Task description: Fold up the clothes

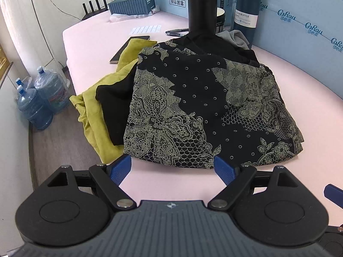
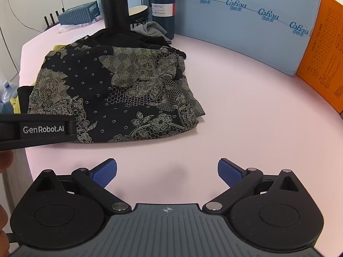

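Note:
A black garment with a cream lace print (image 1: 205, 105) lies folded on the pink table (image 1: 171, 184); it also shows in the right wrist view (image 2: 115, 90). It rests on a plain black garment (image 1: 115, 107) and a yellow-green garment (image 1: 94, 115). My left gripper (image 1: 172, 168) is open and empty, its blue pads at the printed garment's near edge. My right gripper (image 2: 167, 172) is open and empty over bare table (image 2: 246, 117), a little short of the garment. The left gripper's body (image 2: 38, 129) enters the right wrist view from the left.
At the back stand a black flask (image 1: 202, 6), a dark blue bottle (image 1: 246, 10), a cup (image 2: 139, 15), a grey cloth (image 2: 150, 29) and a blue panel (image 2: 246, 21). A phone (image 1: 126, 49) and pens (image 1: 176, 31) lie behind the clothes. Water jugs (image 1: 40, 100) stand on the floor left. An orange box (image 2: 325, 64) stands right.

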`<state>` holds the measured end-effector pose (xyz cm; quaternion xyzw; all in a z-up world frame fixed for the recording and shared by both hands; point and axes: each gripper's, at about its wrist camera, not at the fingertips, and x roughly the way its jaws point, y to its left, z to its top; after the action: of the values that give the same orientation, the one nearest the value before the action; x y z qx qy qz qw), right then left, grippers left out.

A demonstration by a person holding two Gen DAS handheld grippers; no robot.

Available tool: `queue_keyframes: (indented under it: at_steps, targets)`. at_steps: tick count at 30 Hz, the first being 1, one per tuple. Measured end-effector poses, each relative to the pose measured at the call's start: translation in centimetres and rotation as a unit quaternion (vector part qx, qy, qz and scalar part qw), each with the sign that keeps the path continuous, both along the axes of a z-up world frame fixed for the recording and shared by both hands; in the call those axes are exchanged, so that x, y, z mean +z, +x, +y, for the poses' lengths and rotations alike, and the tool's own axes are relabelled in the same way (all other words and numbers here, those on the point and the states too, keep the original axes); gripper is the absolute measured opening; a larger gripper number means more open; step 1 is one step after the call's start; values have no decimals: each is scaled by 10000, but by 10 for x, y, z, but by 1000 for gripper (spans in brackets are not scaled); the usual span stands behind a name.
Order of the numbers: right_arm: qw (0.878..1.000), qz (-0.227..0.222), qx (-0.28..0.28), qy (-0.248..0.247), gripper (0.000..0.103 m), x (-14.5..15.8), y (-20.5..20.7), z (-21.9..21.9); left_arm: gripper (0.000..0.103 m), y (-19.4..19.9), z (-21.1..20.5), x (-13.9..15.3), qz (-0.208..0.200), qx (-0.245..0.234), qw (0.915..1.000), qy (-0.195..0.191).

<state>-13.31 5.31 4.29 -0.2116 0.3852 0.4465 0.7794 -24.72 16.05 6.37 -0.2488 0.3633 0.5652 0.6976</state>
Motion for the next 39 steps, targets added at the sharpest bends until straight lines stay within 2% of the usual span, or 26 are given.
queue_keyframes:
  at_steps: [7,15,28,39]
  targets:
    - [9999,-10,116,-54,102,-5,-2,6,83,-2,6,-4,47,-11,10000,-40]
    - [9997,144,13,197,102,-6,17,2,83,-6,10,-6,85,-40,9999,-118]
    - [9985,-322,161,-410,102,-17,-3,7,83,-5,13,-15,150,-80,9993,-346]
    - [9983,-299,259,-421,102,-16,-10,5,84,-1,13,-16,135,-196,9990,-368]
